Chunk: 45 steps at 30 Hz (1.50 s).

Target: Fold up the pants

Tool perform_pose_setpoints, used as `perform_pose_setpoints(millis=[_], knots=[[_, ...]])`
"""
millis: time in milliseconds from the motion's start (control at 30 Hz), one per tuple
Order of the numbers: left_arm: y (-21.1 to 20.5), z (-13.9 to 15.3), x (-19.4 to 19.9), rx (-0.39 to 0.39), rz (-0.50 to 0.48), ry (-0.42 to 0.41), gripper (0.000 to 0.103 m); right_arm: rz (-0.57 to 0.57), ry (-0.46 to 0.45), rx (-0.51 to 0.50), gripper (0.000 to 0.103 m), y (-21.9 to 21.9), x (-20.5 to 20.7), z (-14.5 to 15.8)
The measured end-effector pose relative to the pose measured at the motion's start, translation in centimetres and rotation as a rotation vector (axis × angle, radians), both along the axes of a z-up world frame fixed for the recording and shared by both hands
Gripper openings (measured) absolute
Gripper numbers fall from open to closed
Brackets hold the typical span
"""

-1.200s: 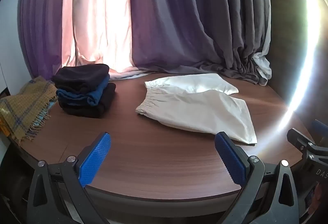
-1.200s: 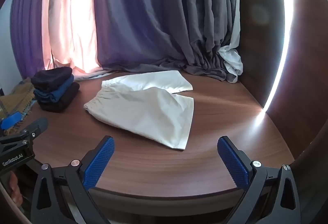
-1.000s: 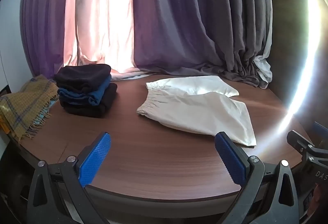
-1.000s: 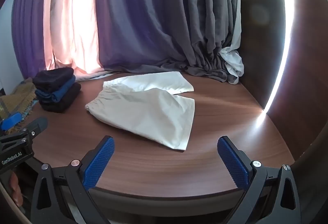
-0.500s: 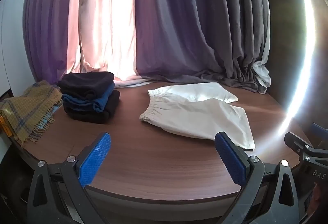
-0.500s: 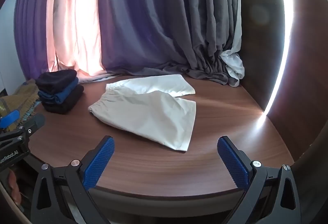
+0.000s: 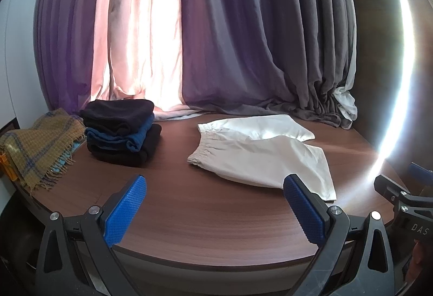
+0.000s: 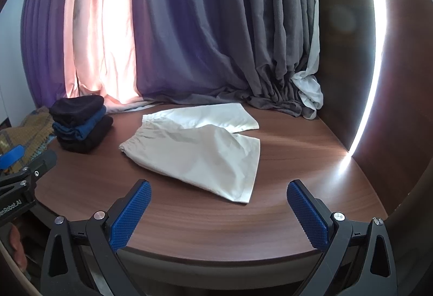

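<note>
The cream, limp, probably thin cotton pants (image 8: 200,149), spread mid-table, are best pinched at the elastic waistband (image 8: 135,137) by both spread, empty grippers (image 7: 213,210) (image 8: 219,212).

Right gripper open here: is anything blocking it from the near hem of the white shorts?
Probably not. The right gripper is open, and only bare table lies between it and the white shorts; the folded stack sits off left.
</note>
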<state>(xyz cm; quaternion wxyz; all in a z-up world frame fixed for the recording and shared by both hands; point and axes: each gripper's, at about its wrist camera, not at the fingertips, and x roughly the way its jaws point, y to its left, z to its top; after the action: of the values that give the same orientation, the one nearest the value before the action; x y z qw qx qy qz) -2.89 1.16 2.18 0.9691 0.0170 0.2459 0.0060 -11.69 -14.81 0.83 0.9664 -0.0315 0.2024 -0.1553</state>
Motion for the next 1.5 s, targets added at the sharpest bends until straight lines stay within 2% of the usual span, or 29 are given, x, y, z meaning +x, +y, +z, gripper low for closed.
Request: perform_pose_setpoints(millis=[1500], knots=[[0.89,0.60,0.35,-0.009,0.000,-0.019,0.103,0.001,-0.010,-0.014,0.102,0.45,0.41,-0.21]])
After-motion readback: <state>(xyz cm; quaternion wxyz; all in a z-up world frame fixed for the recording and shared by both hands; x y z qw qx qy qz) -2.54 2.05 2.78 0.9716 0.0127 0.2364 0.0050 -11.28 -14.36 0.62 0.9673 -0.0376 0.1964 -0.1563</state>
